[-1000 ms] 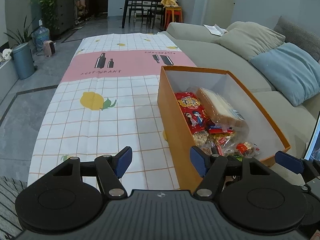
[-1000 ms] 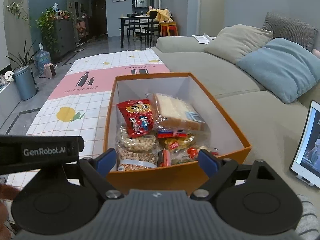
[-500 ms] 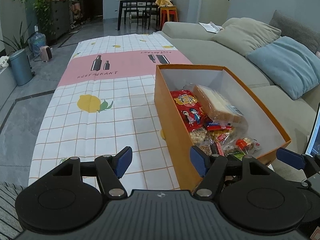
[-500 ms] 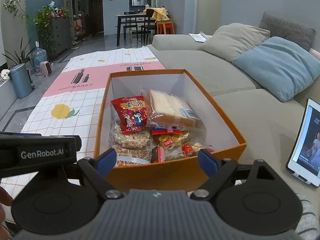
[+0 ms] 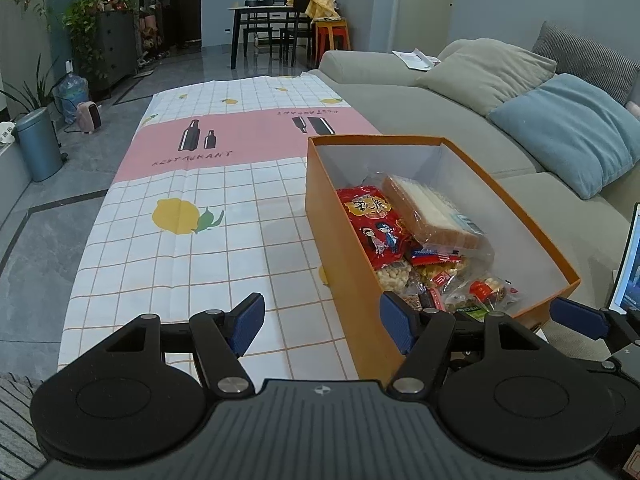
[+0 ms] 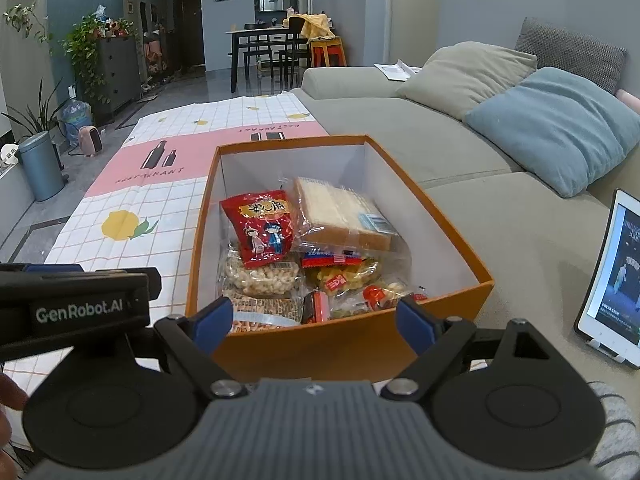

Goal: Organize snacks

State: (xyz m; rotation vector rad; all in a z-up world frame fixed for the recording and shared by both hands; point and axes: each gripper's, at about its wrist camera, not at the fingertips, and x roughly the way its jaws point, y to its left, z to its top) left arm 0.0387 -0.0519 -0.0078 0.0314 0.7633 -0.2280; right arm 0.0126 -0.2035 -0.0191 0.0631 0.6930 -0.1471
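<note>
The left claw (image 5: 320, 322) stands released, nothing between its pads, low in its frame over the checked cloth (image 5: 192, 240). The right claw (image 6: 314, 322) is released too, bottom centre, before the near wall of the orange box (image 6: 340, 340). The snacks (image 6: 296, 252) lie packed inside the box's near half, probably gathered there to keep them tidy.

Tablet (image 6: 612, 280) — cut off by the right edge, screen text too small to read. Lower snack packets (image 6: 352, 300) sit half behind the box (image 6: 340, 340) near wall, labels unreadable. Fingers (image 6: 10, 400) clipped at the left edge. Red bag (image 6: 262, 226) print — illegible.
</note>
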